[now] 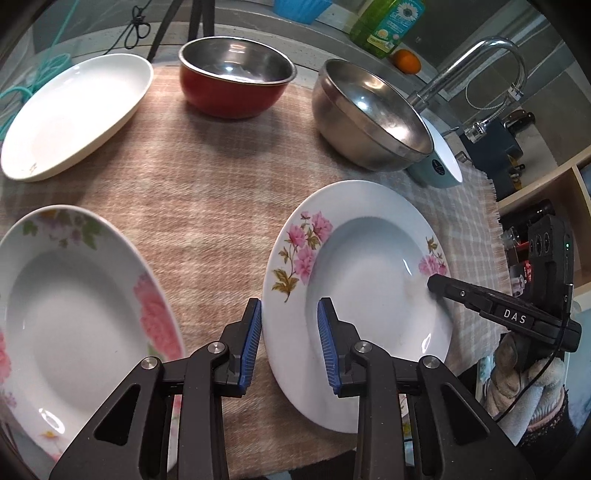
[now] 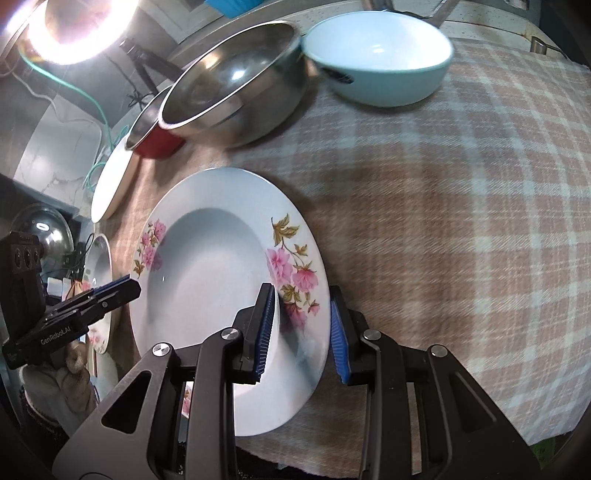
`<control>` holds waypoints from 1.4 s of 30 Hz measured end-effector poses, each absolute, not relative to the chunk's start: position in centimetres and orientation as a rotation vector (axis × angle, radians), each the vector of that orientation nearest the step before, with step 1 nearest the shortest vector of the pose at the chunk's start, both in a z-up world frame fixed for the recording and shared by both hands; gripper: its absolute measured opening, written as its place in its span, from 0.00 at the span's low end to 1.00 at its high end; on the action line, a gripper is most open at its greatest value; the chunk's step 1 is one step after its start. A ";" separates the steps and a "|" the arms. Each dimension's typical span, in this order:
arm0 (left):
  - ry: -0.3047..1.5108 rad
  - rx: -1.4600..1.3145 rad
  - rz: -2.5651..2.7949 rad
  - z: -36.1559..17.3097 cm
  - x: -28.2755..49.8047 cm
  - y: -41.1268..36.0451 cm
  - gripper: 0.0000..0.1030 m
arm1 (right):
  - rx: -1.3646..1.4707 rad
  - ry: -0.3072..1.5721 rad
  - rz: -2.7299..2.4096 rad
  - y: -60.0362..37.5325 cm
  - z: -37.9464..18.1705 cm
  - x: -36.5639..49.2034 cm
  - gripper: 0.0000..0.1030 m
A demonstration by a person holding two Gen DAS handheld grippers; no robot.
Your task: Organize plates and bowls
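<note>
A white soup plate with pink flowers [image 1: 369, 277] lies on the checked cloth [image 1: 207, 206]; it also shows in the right wrist view [image 2: 214, 273]. My left gripper [image 1: 290, 332] is open, its jaws astride the plate's left rim. My right gripper [image 2: 303, 325] is open, its jaws astride the opposite rim; it also shows in the left wrist view [image 1: 439, 282]. A second flowered plate [image 1: 74, 314] lies at the left. A plain white plate [image 1: 74, 114], a red bowl [image 1: 236, 81], a steel bowl [image 1: 369, 114] and a light blue bowl [image 2: 380, 59] stand behind.
A tap [image 1: 495, 66], a green bottle [image 1: 388, 26] and an orange [image 1: 406, 61] stand beyond the cloth. The cloth's fringed edge [image 1: 495, 206] is at the right. A bright lamp [image 2: 74, 26] shines at the upper left of the right wrist view.
</note>
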State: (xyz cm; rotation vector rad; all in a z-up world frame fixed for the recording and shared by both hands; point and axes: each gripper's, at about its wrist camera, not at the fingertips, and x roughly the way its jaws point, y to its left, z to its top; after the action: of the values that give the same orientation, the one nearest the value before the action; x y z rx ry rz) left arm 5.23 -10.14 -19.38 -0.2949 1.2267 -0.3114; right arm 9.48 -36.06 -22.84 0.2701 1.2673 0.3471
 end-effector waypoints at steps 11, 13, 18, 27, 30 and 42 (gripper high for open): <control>1.229 -0.273 -0.308 -19.3 4.4 -8.9 0.27 | 0.285 1.283 0.342 -34.5 -23.1 7.4 0.30; 1.227 -0.272 -0.308 -19.2 4.4 -8.7 0.27 | 0.290 1.286 0.341 -34.5 -23.1 7.0 0.30; 1.229 -0.249 -0.311 -19.2 4.3 -8.4 0.27 | 0.296 1.292 0.336 -33.8 -23.3 6.3 0.30; 1.223 -0.238 -0.314 -19.2 4.2 -8.1 0.27 | 0.296 1.299 0.317 -33.2 -23.8 5.2 0.30; 1.222 -0.229 -0.321 -19.2 4.1 -8.1 0.27 | 0.281 1.294 0.311 -32.9 -23.8 5.2 0.30; 1.182 -0.175 -0.318 -18.3 3.8 -8.4 0.30 | 0.257 1.278 0.308 -32.6 -23.4 5.1 0.38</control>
State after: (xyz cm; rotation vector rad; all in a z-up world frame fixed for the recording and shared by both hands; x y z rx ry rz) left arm 3.84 -8.42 -18.30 -0.1748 1.1825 -0.3185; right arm 5.10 -32.62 -23.40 0.2571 1.2780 0.3079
